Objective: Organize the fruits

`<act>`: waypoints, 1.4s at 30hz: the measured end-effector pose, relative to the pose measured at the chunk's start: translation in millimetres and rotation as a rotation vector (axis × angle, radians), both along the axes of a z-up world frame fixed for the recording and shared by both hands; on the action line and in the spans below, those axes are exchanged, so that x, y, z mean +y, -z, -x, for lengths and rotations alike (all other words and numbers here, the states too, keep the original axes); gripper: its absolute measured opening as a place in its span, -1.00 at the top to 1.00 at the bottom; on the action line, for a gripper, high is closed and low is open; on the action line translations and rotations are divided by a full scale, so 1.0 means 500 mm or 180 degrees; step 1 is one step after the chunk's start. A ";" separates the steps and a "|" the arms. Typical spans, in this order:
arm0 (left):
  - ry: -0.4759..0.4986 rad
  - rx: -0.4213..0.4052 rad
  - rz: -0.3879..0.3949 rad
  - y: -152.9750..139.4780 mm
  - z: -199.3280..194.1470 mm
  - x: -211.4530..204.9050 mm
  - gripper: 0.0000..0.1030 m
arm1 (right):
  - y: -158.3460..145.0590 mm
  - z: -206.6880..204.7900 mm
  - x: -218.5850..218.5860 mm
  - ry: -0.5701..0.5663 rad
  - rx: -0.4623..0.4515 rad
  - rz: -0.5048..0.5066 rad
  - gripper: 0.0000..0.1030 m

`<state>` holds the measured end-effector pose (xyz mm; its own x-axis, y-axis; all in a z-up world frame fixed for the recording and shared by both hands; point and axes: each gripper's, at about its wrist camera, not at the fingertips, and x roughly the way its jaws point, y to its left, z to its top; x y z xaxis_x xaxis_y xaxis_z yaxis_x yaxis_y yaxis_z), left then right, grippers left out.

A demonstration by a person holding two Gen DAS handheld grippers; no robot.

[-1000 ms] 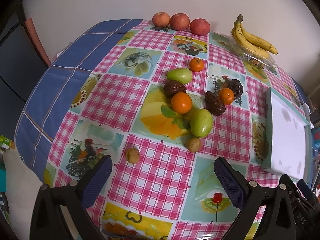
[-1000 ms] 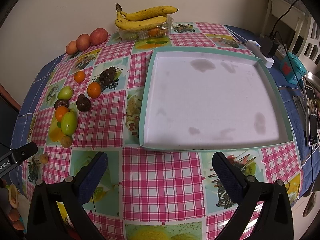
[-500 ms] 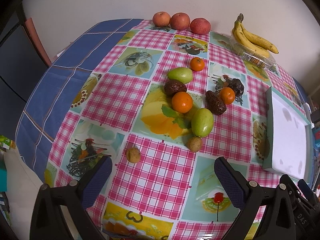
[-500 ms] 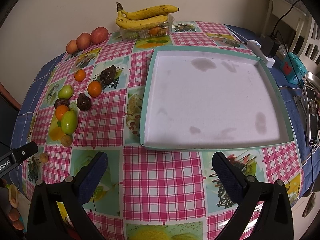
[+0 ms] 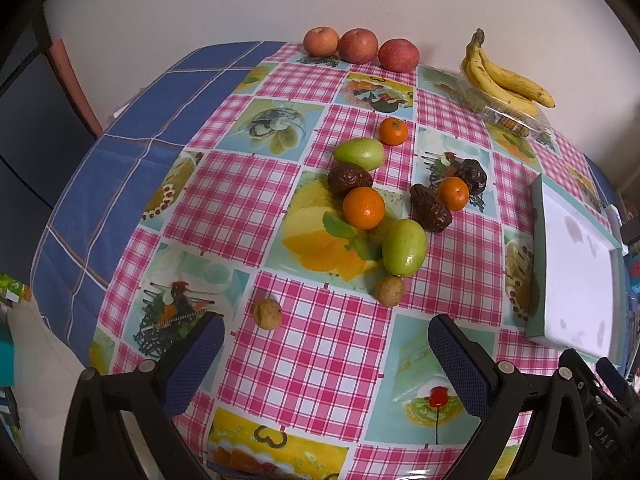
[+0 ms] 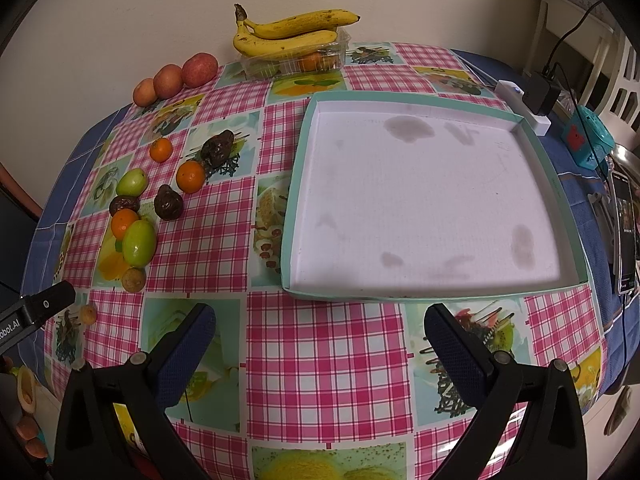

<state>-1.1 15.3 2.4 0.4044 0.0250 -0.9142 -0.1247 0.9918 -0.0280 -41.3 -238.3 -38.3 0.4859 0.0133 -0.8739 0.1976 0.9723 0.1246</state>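
The fruits lie loose on the desk (image 5: 256, 208), to the left of the tray (image 6: 420, 200), which holds nothing yet. Nearest to the left gripper (image 5: 324, 344) is a small brown fruit (image 5: 267, 313), alone; a second brown fruit (image 5: 390, 290) touches the big green fruit (image 5: 404, 247) behind it. Further back there are three oranges (image 5: 363, 207), three dark wrinkled fruits (image 5: 350, 178) and one more green fruit (image 5: 359, 154). Three apples (image 5: 358, 45) stand in a row at the wall, and the bananas (image 5: 504, 76) rest on a clear plastic box (image 6: 296, 62).

The fingers of the left gripper are spread wide and hold nothing. The right gripper (image 6: 320, 340) is the same, fingers spread and empty, facing the near edge of the tray.

I think no fruit is sorted yet. The small brown fruits look light and hard, but they are round and can roll away, so the fingers should close across the middle, low near the cloth. The green fruits and oranges are firm and smooth; a grip across the widest part should hold. The dark wrinkled ones look soft and perhaps sticky, so a gentle squeeze is better. Some fruits touch each other, so taking one may push its neighbour.
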 end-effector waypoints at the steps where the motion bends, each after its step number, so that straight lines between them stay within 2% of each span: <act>1: 0.0000 -0.0008 0.0008 0.000 0.000 0.001 -1.00 | 0.000 0.000 0.000 0.0000 0.0001 -0.0002 -1.00; 7: -0.0150 -0.0151 0.0272 -0.005 -0.008 0.044 -1.00 | -0.002 -0.008 0.005 -0.0046 -0.0044 -0.0107 -1.00; 12: -0.0274 -0.0237 0.0476 -0.007 -0.022 0.083 -1.00 | -0.015 -0.028 0.015 -0.0073 -0.0231 -0.0257 -1.00; 17: -0.0154 -0.0344 0.0379 -0.007 -0.037 0.111 -1.00 | -0.031 -0.057 0.042 -0.0223 -0.0329 -0.0426 -1.00; 23: 0.0012 -0.0422 0.0274 0.004 -0.048 0.137 -1.00 | -0.039 -0.090 0.097 -0.0483 -0.0395 -0.0439 -1.00; 25: 0.0065 -0.0396 0.0230 0.012 -0.053 0.143 -1.00 | -0.039 -0.097 0.112 -0.0566 -0.0419 -0.0475 -1.00; 29: -0.0020 -0.0270 0.0313 0.038 -0.055 0.165 -1.00 | -0.048 -0.110 0.151 -0.0744 -0.0491 -0.0430 -1.00; 34: 0.0028 -0.0147 0.0217 0.076 -0.047 0.161 -1.00 | -0.049 -0.128 0.177 -0.0872 -0.0547 -0.0476 -1.00; 36: 0.0071 -0.0106 0.0222 0.088 -0.044 0.157 -1.00 | -0.045 -0.139 0.187 -0.0910 -0.0543 -0.0492 -0.97; 40: 0.0168 -0.0030 0.0207 0.105 -0.041 0.145 -0.93 | -0.026 -0.164 0.206 -0.0944 -0.0478 -0.0647 -0.62; 42: 0.0200 0.0007 0.0269 0.112 -0.041 0.140 -0.81 | -0.014 -0.174 0.216 -0.0971 -0.0413 -0.0699 -0.56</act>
<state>19.6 85.5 -53.8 0.4007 -0.0775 -0.9129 -0.0625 0.9918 -0.1117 45.6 -130.1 -31.4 0.5369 0.3539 -0.7658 -0.1274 0.9314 0.3410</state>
